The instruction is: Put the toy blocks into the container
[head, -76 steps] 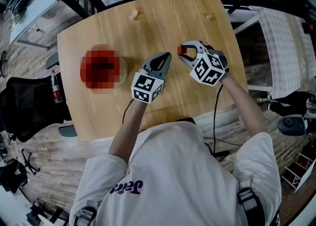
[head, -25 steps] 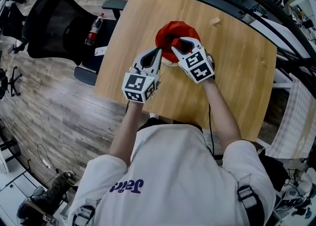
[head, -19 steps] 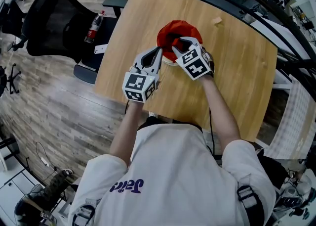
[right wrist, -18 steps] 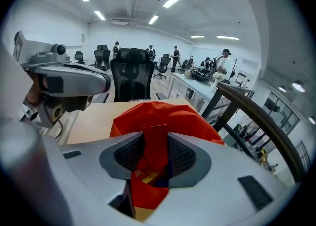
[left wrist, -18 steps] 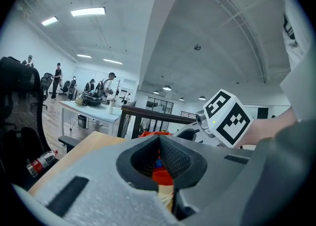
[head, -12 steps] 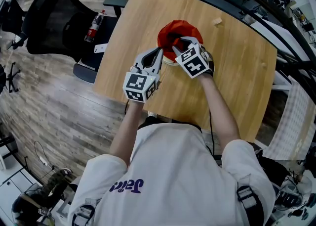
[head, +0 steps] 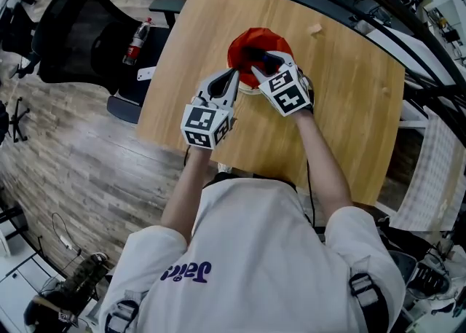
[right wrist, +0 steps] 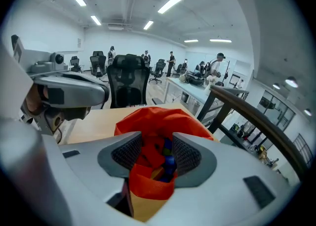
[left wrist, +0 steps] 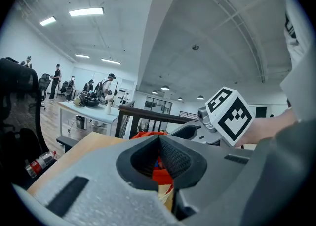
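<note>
The red fabric container (head: 246, 38) stands on the wooden table (head: 342, 113). In the right gripper view several toy blocks lie in the container (right wrist: 148, 117), among them a blue block (right wrist: 169, 161). My right gripper (head: 261, 63) hangs over the container's near rim. Its jaws have just been opening and now stand apart (right wrist: 157, 139), pressing on nothing. The left gripper (head: 234, 75) rests just left of the container, its fingertips meeting (left wrist: 159, 138) with nothing held. Past them I see the container (left wrist: 148, 133).
Two small wooden pieces lie on the table, one far right of the container (head: 315, 30) and one near the right edge (head: 384, 92). A black office chair (head: 73, 33) and a bottle (head: 133, 42) stand left of the table. Dark railings run along the right.
Three seconds ago my right gripper held a red block away from the container. It now hangs over the container with wider jaws and no block between them. The left gripper has kept still.
</note>
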Available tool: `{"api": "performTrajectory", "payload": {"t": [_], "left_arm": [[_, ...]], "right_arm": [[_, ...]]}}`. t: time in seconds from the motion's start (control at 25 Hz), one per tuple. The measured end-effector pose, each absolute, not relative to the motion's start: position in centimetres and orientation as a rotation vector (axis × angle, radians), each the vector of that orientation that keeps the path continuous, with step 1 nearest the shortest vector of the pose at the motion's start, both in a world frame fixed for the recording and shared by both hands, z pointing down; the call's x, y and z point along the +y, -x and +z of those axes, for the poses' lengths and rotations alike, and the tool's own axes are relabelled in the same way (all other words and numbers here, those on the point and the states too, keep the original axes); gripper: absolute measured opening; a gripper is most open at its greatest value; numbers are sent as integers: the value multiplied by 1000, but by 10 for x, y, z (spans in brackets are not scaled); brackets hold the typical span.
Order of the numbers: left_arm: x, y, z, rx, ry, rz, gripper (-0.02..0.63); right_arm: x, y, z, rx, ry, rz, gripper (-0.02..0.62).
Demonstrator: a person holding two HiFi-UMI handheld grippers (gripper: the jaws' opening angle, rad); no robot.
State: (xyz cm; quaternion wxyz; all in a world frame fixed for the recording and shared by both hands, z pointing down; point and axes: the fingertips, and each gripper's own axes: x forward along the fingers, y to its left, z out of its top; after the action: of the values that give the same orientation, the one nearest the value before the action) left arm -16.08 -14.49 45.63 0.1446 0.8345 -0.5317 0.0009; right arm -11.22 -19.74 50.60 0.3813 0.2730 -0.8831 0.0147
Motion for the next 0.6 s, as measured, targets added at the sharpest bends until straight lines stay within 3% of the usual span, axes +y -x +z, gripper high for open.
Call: {"api": "performTrajectory", "payload": {"t": [0.6], "left_arm": [[-141, 98, 437, -1384, -2544, 5, 14]], "right_arm": [[-184, 42, 452, -2399, -1066, 42, 174]]}}
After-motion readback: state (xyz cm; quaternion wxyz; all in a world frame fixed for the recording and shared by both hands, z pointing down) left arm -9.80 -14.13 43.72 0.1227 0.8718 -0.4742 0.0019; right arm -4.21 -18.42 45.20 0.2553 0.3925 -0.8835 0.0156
